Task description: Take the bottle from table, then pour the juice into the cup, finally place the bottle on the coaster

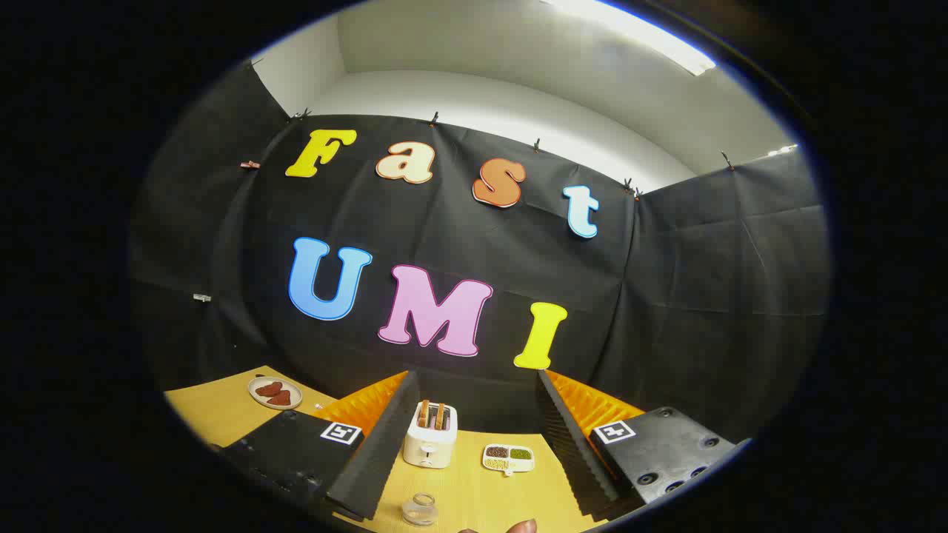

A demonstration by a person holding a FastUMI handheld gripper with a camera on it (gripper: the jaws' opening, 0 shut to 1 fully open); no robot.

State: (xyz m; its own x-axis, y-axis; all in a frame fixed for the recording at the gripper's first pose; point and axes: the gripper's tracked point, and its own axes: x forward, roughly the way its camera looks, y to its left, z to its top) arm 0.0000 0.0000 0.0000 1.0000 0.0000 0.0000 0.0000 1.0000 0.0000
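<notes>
Wooden yellow table (459, 481) carries a small clear glass cup (420, 509), upright, mouth up, between the wide-open gripper's (474, 444) fingers.

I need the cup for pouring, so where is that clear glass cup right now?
In the gripper view the glass cup stands on the wooden table between the open fingers of the gripper, nearer than the white toaster beyond it.

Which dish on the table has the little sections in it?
The white dish beside the toaster, beyond the open jaws of the gripper. It is split into compartments, while the round plate further off holds brown pieces undivided.
</notes>
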